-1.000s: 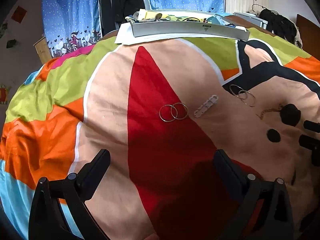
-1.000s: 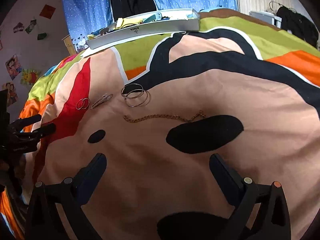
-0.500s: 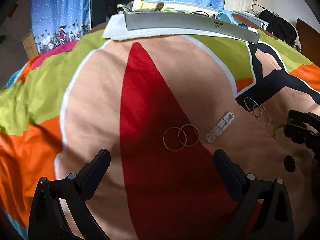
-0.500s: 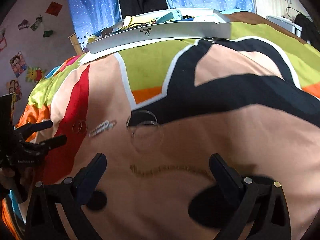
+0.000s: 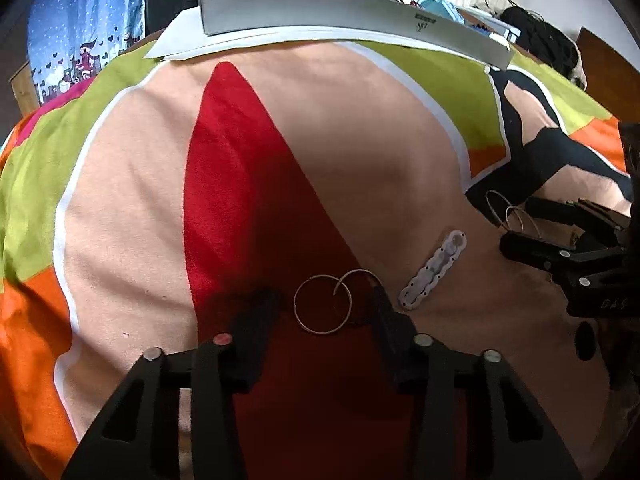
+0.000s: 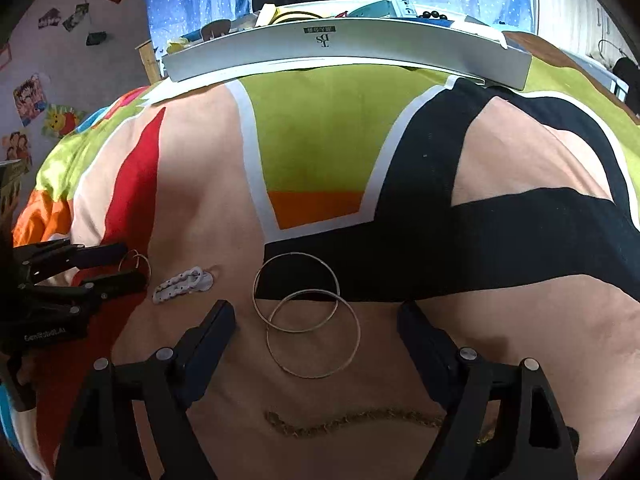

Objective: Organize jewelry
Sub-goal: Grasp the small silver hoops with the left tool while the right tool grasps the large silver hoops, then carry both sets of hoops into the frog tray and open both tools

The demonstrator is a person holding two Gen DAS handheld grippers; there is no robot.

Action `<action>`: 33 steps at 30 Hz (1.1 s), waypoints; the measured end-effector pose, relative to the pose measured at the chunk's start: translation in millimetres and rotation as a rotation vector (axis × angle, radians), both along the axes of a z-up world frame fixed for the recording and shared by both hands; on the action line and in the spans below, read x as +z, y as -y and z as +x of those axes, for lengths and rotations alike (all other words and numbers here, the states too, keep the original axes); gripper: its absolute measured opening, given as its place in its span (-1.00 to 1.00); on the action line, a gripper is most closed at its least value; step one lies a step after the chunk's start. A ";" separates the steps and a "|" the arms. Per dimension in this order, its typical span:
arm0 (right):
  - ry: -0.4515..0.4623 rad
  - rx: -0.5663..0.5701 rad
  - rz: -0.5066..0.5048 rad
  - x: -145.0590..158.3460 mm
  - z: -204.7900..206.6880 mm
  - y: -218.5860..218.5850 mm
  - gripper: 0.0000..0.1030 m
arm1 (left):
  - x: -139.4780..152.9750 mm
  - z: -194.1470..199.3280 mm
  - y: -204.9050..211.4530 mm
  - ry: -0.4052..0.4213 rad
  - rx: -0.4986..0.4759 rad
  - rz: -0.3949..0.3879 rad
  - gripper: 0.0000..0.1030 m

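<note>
On a colourful blanket (image 5: 360, 152) the jewelry lies in a loose row. In the left wrist view the left gripper (image 5: 324, 300) sits low over the red patch, its tongs released and spread to either side of a pair of small hoop earrings (image 5: 328, 304). The two hoops lie flat, overlapping, with the pair's long axis running from 9 to 3 o'clock; the right-hand hoop touches or nearly touches the right finger, and I cannot tell which. Just beside them at 2 o'clock lies a white hair clip (image 5: 434, 270), its long axis slanting from 7 toward 1 o'clock with the broader rounded end uppermost.

In the right wrist view the right gripper (image 6: 316, 316) also has its tongs released, wide apart, flanking two large thin bangles (image 6: 308, 312). They lie flat and overlap, stacked along a 12-to-6 line, the far one partly on the black band of the blanket. Below them, at 6 o'clock, a gold chain (image 6: 360, 420) stretches from 9 to 3 o'clock in a shallow wave, its right end hidden behind the right finger. The hair clip (image 6: 184, 282) appears at 9 o'clock, near the left gripper (image 6: 124, 268).

At the far edge, 12 o'clock, stands a long grey tray (image 6: 344, 54) holding mixed items too small to identify.
</note>
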State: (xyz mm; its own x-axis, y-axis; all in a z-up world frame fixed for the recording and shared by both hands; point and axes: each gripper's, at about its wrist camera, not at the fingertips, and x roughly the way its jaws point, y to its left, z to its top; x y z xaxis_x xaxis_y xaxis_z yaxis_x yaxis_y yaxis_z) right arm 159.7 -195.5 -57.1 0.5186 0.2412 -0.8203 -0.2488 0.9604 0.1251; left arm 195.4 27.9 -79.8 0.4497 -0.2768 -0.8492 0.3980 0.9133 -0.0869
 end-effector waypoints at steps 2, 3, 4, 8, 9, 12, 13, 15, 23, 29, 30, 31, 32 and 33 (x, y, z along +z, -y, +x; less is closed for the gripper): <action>0.002 -0.009 -0.014 -1.5 0.6 -2.2 0.61 | -1.4 0.1 1.4 0.002 0.001 0.019 -0.52; 0.002 -0.013 -0.021 -2.0 0.3 -3.2 0.59 | -1.6 -0.5 1.4 0.004 0.000 0.026 -0.52; 0.000 -0.015 -0.023 -2.3 -0.1 -4.1 0.56 | -1.4 -1.2 1.1 0.007 -0.002 0.029 -0.52; -0.011 -0.008 0.000 -2.1 -3.1 -7.9 0.16 | -0.5 -4.3 -1.0 0.009 -0.003 0.023 -0.52; -0.012 -0.007 0.006 -1.8 -4.3 -8.0 0.06 | 0.2 -5.2 -1.6 0.007 -0.001 0.019 -0.52; -0.011 -0.005 0.028 -0.6 -5.9 -9.7 -0.16 | 2.6 -6.0 0.2 -0.012 0.014 0.004 -0.52; -0.009 -0.009 0.031 0.1 -4.3 -11.6 -0.16 | 4.4 -7.1 -0.8 -0.023 0.023 -0.008 -0.52; -0.007 -0.020 0.043 1.9 -7.0 -9.9 -0.17 | 9.5 -11.2 -1.6 -0.028 0.039 -0.027 -0.52; 0.057 -0.020 0.065 21.4 -29.4 -6.9 -0.18 | 39.4 -33.6 1.1 0.047 0.029 -0.019 -0.52; 0.127 0.000 0.061 47.8 -43.0 -2.4 -0.18 | 60.7 -33.9 8.1 0.079 0.033 -0.035 -0.52; 0.138 0.005 0.060 52.1 -43.0 -2.4 -0.18 | 64.8 -31.7 10.9 0.083 0.032 -0.036 -0.52; 0.152 0.014 0.060 58.6 -42.2 -1.7 -0.18 | 69.7 -28.9 12.0 0.087 0.031 -0.036 -0.52; 0.161 0.021 0.059 63.6 -41.1 -2.9 -0.18 | 73.7 -23.2 16.2 0.090 0.032 -0.036 -0.52; 0.171 0.029 0.061 69.6 -37.2 -3.4 -0.18 | 80.8 -17.6 17.9 0.093 0.030 -0.039 -0.52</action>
State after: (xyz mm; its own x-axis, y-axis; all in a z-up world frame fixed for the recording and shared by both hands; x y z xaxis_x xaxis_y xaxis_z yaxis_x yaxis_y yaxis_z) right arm 122.5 -192.1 12.5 0.6412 0.3043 -0.7045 -0.2986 0.9446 0.1362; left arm 177.7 10.0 1.1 0.5342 -0.2941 -0.7925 0.3788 0.9214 -0.0866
